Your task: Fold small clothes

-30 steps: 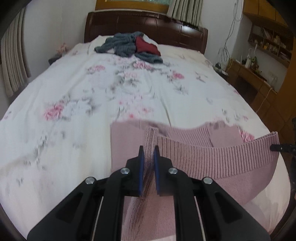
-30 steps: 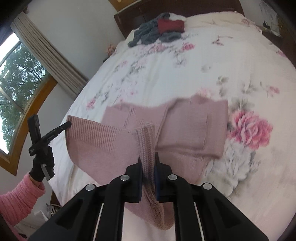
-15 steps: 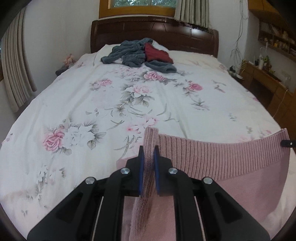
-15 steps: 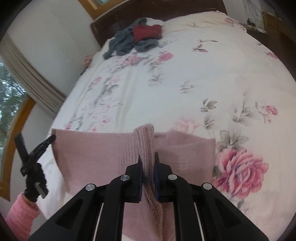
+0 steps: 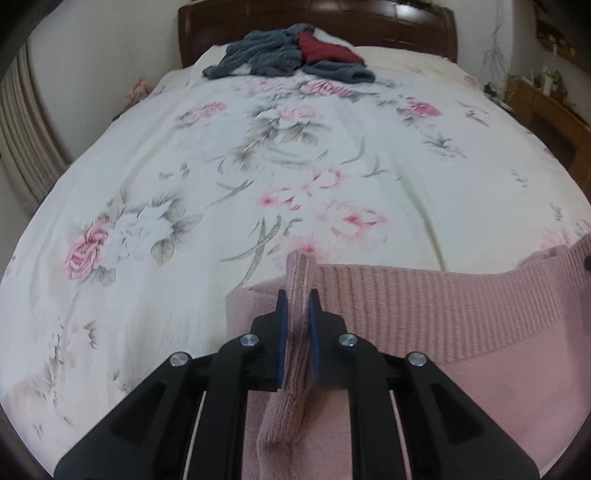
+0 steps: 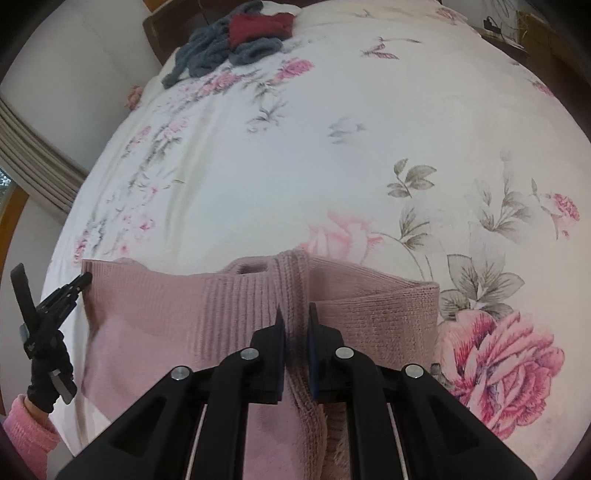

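Observation:
A pink knit sweater (image 5: 436,314) hangs stretched between both grippers at the near end of the bed. My left gripper (image 5: 298,295) is shut on one corner of its ribbed hem, which sticks up between the blue pads. In the right wrist view the sweater (image 6: 147,317) spreads leftward, and my right gripper (image 6: 295,312) is shut on the other ribbed corner. Its folded lower layers lie on the bedspread to the right (image 6: 388,314). The left gripper (image 6: 79,282) shows at the far left, held by a gloved hand (image 6: 48,373) in a pink sleeve.
The white floral bedspread (image 5: 258,155) covers the whole bed. A heap of grey and dark red clothes (image 5: 291,55) lies by the wooden headboard (image 5: 369,18). Curtains (image 5: 22,125) hang on the left; a wooden desk (image 5: 546,107) stands on the right.
Both grippers have carried the sweater's hem forward and down over the garment, so the earlier visible folded sleeves are now covered and the hem sits lower near the bedspread.

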`<state>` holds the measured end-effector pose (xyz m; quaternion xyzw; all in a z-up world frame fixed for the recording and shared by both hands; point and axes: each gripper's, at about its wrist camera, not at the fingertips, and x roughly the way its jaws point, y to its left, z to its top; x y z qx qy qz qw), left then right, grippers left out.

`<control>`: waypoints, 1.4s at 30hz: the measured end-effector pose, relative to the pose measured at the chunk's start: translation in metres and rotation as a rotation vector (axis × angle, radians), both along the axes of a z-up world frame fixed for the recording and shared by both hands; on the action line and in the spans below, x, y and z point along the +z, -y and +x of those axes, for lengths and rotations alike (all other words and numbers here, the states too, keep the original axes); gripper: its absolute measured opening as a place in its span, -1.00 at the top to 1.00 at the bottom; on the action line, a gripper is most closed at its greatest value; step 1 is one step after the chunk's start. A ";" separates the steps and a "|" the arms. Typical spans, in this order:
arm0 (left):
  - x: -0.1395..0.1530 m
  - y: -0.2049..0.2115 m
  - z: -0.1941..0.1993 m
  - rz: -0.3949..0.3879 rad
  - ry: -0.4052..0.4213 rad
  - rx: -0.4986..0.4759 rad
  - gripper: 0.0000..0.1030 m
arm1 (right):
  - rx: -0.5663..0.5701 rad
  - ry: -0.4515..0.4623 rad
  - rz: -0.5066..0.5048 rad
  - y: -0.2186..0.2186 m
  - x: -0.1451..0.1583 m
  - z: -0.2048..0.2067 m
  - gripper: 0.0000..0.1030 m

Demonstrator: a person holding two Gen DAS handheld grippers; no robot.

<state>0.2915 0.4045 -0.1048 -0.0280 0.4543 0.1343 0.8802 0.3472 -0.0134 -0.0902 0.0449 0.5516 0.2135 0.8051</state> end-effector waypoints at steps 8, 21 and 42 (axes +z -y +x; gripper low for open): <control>0.002 -0.023 -0.006 -0.077 -0.024 0.087 0.18 | -0.036 -0.010 -0.009 0.016 -0.004 -0.004 0.59; 0.038 0.016 -0.084 -0.155 -0.030 -0.044 0.03 | 0.015 -0.068 0.087 0.063 0.028 -0.099 0.41; -0.023 0.060 -0.148 -0.207 -0.172 -0.090 -0.08 | 0.097 -0.163 0.078 0.056 -0.020 -0.184 0.55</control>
